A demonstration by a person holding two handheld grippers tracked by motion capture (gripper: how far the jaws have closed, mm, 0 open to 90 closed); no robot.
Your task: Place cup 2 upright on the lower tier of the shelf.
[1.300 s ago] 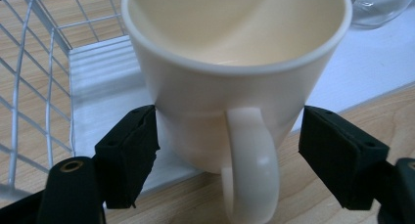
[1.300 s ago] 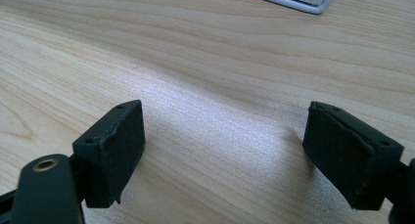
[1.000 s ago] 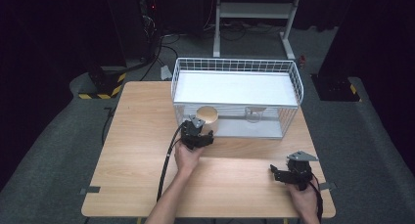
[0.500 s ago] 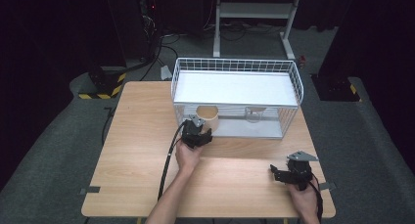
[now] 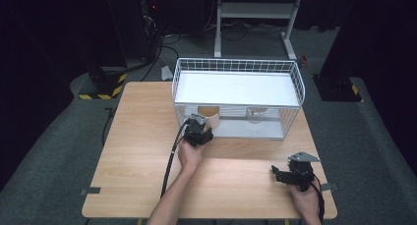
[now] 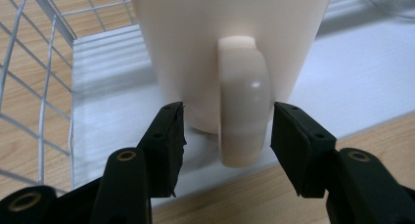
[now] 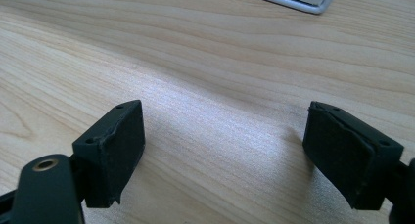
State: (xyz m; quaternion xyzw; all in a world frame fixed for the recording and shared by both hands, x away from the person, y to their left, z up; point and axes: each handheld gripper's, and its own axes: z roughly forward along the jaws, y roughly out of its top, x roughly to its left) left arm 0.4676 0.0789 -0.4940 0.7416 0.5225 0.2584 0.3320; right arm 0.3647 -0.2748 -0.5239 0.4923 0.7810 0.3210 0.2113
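Nearest the person, the right gripper (image 5: 294, 176) rests low on the wooden counter (image 5: 142, 151) at its near right corner, its jaws wide apart with nothing but bare wood grain between them in the right gripper view (image 7: 225, 150). It lies well apart from the work. Farther in, the left gripper (image 5: 199, 131) reaches forward to the near wall of the white wire basket (image 5: 290, 95), where a cream mug (image 5: 208, 116) stands on the basket's white floor (image 6: 342, 87) near its front left corner. In the left gripper view the mug (image 6: 220, 43) stands upright and dead ahead, its handle (image 6: 243, 99) turned straight toward the camera so that the loop runs top to bottom between the two black pads. The jaws have just been closing, and the handle stands between them, yet a slim gap shows on each side: the left pad (image 6: 169, 136) is clear of the loop and the right pad (image 6: 293, 143) is just beside it, so I would not call it gripped. The coming pinch turns on that alignment. The handle's long axis is vertical and lies a touch right of centre between the pads, so the right pad should meet it first. The left hand is plainly the one placed for the lift. Beyond the mug, a clear glass (image 5: 254, 115) stands farther right in the basket.
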